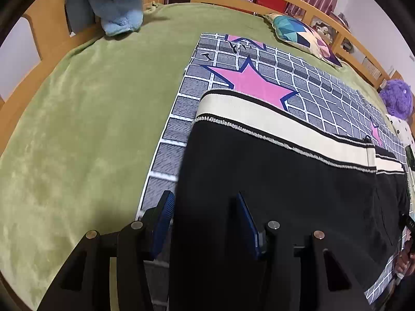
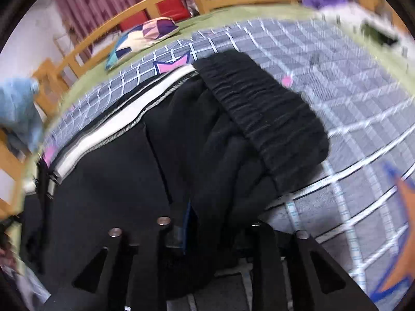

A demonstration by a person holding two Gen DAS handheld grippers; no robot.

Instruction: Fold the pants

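Black pants [image 1: 285,194] with a cream side stripe [image 1: 259,114] lie flat on a grey grid-patterned sheet [image 1: 181,108]. My left gripper [image 1: 206,220] is open and low over the pants' left edge. Its left finger hangs over the sheet and its right finger over the black cloth, with neither pad pressing. In the blurred right wrist view the pants [image 2: 116,181] are doubled over. Their gathered elastic waistband [image 2: 272,119] curls up and over. My right gripper [image 2: 220,223] has bunched black cloth filling its jaws. One blue pad [image 2: 185,223] shows; the other finger is hidden under fabric.
The grid sheet with pink stars lies on a green blanket [image 1: 90,129] inside a wooden bed rail [image 1: 233,0]. A patterned pillow [image 1: 303,36], a blue plush toy [image 1: 116,7] and a purple plush toy [image 1: 396,98] sit along the edges. A blurred orange shape [image 2: 404,233] shows at right.
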